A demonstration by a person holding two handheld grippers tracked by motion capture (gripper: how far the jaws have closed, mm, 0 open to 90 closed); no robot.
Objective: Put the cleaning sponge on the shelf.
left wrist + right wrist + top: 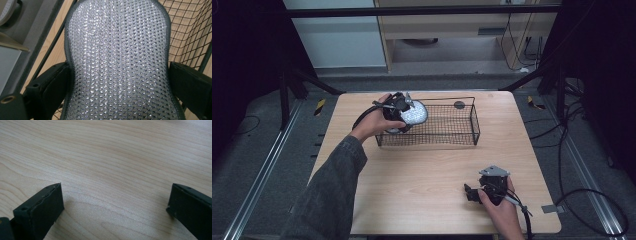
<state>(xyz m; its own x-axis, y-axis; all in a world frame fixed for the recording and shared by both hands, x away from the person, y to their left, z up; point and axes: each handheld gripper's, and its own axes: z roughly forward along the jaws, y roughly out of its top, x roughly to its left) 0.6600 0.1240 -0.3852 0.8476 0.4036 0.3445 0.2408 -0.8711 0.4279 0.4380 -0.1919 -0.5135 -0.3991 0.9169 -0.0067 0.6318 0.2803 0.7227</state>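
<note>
Silver pad over the basket's nine-o'clock rim

My left tongs (404, 116) clamp the silver mesh pad (413, 113) at the wire basket (460, 141); my right tongs (471, 192) gape over bare counter (422, 180) at five o'clock.

You have no readable text, label, brand, number or sign anywhere in these views.
</note>
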